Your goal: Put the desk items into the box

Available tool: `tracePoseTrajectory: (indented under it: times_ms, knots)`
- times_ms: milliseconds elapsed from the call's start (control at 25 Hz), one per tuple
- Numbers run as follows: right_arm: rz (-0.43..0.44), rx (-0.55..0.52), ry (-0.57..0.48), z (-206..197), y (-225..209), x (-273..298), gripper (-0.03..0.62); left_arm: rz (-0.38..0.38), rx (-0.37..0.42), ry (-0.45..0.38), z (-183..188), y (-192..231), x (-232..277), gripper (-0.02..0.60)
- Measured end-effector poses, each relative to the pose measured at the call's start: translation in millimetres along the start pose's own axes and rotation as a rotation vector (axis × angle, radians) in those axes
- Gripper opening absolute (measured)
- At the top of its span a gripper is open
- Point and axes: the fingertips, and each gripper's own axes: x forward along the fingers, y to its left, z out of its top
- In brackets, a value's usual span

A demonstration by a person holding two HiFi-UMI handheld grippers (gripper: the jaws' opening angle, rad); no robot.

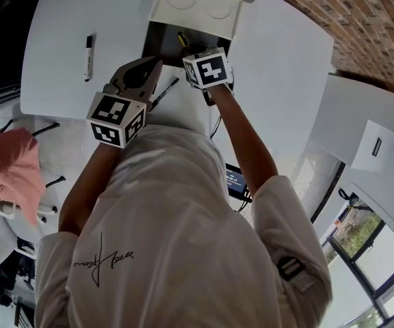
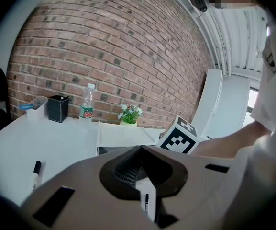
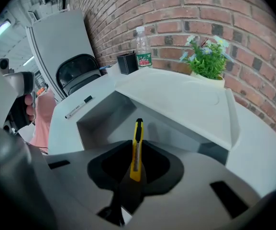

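the right gripper (image 3: 135, 170) is pinching a yellow utility knife (image 3: 137, 145) by its near end, and the knife's body points out ahead of the jaws over the open box (image 3: 104, 118), whose dark inside lies just ahead of and below that gripper; the raised lid (image 3: 185, 98) stands beyond it and closes off the far side. the left gripper (image 2: 140, 151), just beside the right one on its left and short of the box's near wall, has its jaws pressed together with nothing pinched between them; a pen (image 2: 146, 202) lies on the desk (image 2: 56, 138) under it. well off to the left gripper's left lies a marker (image 2: 36, 169). past both grippers, beyond the box, a potted plant (image 2: 129, 113), a bottle (image 2: 86, 101) and a black holder (image 2: 58, 108) stand along the brick wall (image 2: 128, 42)
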Motion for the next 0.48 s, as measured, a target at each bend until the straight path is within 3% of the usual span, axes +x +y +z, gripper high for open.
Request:
tracePoseTrajectory:
  times_ms: [480]
  knots:
    - [0.016,-0.039,0.077,-6.5,2.7,14.7,0.078,0.007,-0.014,-0.012,0.7,4.8,-2.9,0.005]
